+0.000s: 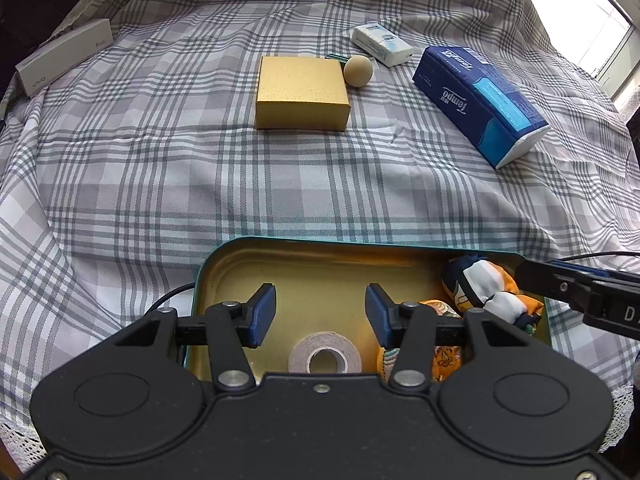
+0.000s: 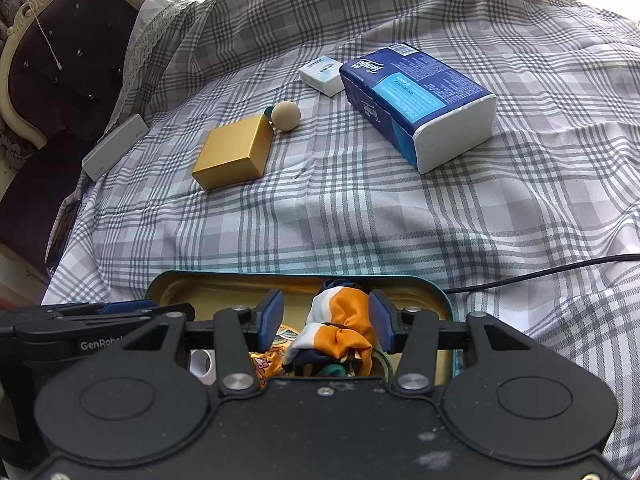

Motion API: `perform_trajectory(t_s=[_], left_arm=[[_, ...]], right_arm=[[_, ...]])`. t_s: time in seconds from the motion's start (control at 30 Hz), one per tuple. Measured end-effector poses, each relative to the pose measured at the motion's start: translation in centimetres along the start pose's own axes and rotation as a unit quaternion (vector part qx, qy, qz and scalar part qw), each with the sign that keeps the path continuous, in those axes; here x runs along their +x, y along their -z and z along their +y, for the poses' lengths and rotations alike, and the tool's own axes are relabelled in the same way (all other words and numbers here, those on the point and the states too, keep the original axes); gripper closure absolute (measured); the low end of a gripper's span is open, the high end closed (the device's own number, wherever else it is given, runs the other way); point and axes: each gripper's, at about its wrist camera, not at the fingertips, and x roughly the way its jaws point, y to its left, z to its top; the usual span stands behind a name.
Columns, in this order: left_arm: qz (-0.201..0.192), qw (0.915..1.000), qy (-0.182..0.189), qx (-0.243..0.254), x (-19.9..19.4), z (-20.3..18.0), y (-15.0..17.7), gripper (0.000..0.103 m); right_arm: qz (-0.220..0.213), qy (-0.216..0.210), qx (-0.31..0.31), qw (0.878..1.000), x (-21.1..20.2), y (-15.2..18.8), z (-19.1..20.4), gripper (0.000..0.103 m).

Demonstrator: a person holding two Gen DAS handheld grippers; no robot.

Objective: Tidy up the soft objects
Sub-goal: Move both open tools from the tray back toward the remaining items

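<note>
A teal-rimmed tin tray with a gold inside lies at the near edge of a bed covered in a grey plaid sheet. The left tool hangs over the tray's bare middle with its jaws apart and nothing between the pads. Just near of it, a roll of white tape lies flat on the tray floor. At the tray's right end sits a crumpled scarf in orange, white and navy, with a second patterned orange cloth beside it.

The right tool stands with its pads either side of the scarf; the right pad looks to be against the fabric, the left one stands clear, so no grip shows.

Farther up the bed, well apart from the tray, lie a gold box, a beige ball just right of it, a small white tissue pack and a large blue tissue pack. A white carton lies at the far left edge. A black cable runs across the sheet to the right of the tray.
</note>
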Motion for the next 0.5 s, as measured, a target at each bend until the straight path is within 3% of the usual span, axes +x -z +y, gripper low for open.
perform_trajectory(t_s=[0.5], left_arm=[[0.010,0.9993,-0.029,-0.020,0.97,0.89,-0.05,0.054]], right_arm=[[0.010,0.002,-0.009,1.000,0.78,-0.26,0.59,0.056]])
